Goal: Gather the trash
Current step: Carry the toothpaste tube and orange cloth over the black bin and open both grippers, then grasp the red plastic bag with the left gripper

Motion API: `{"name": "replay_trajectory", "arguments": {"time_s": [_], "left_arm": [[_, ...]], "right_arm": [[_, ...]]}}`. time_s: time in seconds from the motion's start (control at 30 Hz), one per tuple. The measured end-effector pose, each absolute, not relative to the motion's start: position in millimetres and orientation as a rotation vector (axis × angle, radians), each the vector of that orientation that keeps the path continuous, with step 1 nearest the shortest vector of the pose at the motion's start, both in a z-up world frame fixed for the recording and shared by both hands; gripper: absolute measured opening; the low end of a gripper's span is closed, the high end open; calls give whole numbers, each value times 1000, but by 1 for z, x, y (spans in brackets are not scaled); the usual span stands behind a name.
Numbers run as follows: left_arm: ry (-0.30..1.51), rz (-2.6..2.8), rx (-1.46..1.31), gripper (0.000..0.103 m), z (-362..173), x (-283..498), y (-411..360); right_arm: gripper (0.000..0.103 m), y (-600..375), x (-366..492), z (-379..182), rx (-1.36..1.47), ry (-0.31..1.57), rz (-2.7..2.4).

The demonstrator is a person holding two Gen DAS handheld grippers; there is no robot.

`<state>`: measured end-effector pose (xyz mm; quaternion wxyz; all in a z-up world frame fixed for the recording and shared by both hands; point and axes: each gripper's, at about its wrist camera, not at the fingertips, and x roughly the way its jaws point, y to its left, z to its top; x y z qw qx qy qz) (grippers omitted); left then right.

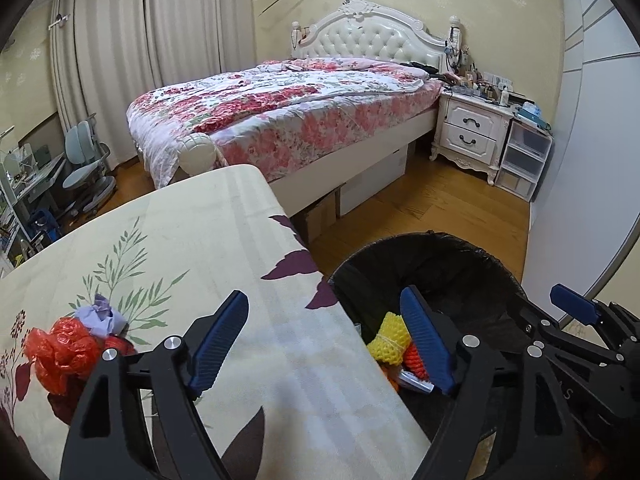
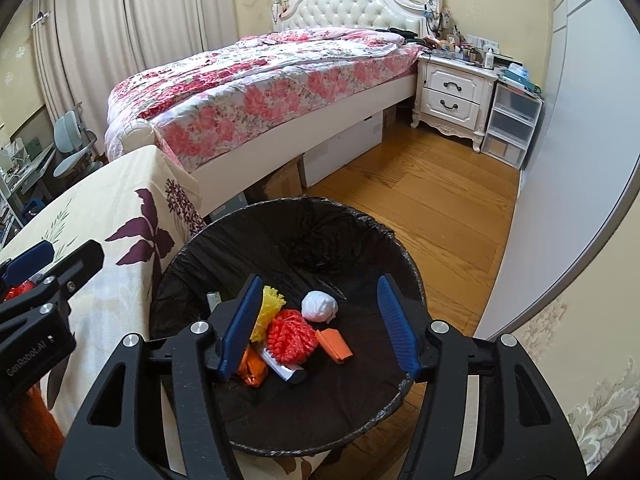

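Note:
A trash bin with a black liner (image 2: pixel 360 240) stands on the floor beside the cloth-covered table (image 1: pixel 224 240). In it lie a white paper ball (image 2: pixel 319 306), red foam net (image 2: pixel 290 336), yellow foam net (image 2: pixel 267 312), an orange piece (image 2: pixel 334 344) and a silver wrapper (image 2: pixel 280 368). My right gripper (image 2: pixel 320 328) is open and empty above the bin. My left gripper (image 1: pixel 324 344) is open and empty over the table's right edge. On the table to its left lie a crumpled red plastic bag (image 1: pixel 60 352) and a purple paper wad (image 1: pixel 100 316). The bin (image 1: pixel 440 264) also shows in the left wrist view.
A bed with a floral quilt (image 1: pixel 280 112) stands behind the table, boxes under it. A white nightstand (image 1: pixel 468 132) and plastic drawers (image 1: pixel 524 156) stand at the far right. A white wardrobe (image 1: pixel 580 160) runs along the right. Wooden floor (image 2: pixel 420 200) lies beyond the bin.

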<state>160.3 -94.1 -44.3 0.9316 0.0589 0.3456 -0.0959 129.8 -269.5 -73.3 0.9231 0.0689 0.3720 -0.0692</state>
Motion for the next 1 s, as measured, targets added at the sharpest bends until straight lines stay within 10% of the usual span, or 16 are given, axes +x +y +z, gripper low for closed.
{"name": "replay_trajectory", "arguments": {"time_s": [0.87, 1.0], "left_arm": [[705, 116, 7, 79, -33, 122, 87], [725, 88, -9, 66, -36, 130, 99]], "right_arm": [[59, -116, 123, -65, 21, 794, 137], [60, -98, 124, -65, -1, 801, 164]]}}
